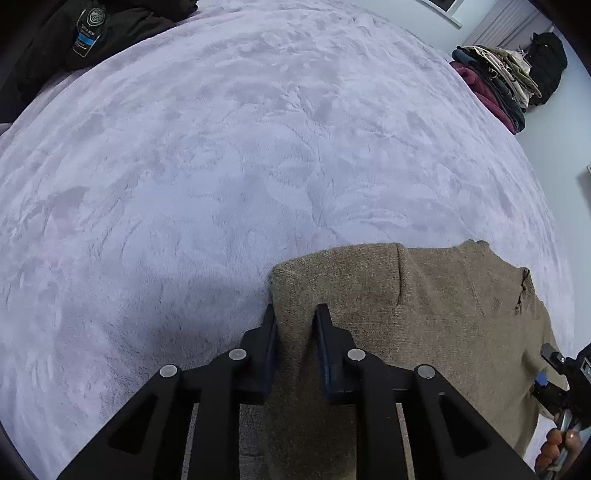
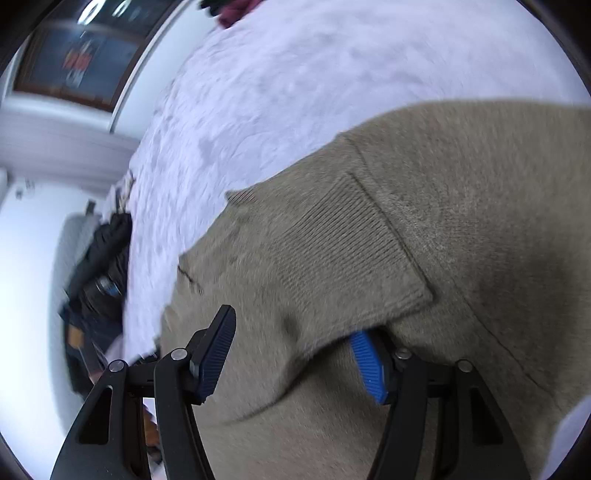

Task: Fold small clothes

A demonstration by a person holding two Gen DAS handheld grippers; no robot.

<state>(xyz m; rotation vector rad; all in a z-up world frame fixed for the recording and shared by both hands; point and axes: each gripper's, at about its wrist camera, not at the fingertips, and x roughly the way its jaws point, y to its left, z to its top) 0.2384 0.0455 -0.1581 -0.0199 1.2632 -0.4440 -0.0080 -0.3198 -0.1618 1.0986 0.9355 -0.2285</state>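
Note:
A tan knit sweater (image 1: 424,314) lies on the lilac plush bedspread (image 1: 221,147); it fills the lower right of the right wrist view (image 2: 443,221). My left gripper (image 1: 295,314) is shut on a raised fold at the sweater's left edge, the knit bunched between the two fingers. My right gripper (image 2: 291,332) is open over the sweater; its right finger, with a blue pad (image 2: 369,365), is tucked under a folded ribbed flap (image 2: 351,251), its left finger is above the cloth. The right gripper also shows at the right edge of the left wrist view (image 1: 554,373).
A stack of folded clothes (image 1: 495,85) sits at the bed's far right edge, with a black bag (image 1: 550,62) behind it. A dark jacket (image 1: 92,33) lies at the far left corner. Dark items (image 2: 103,269) lie beside the bed in the right wrist view.

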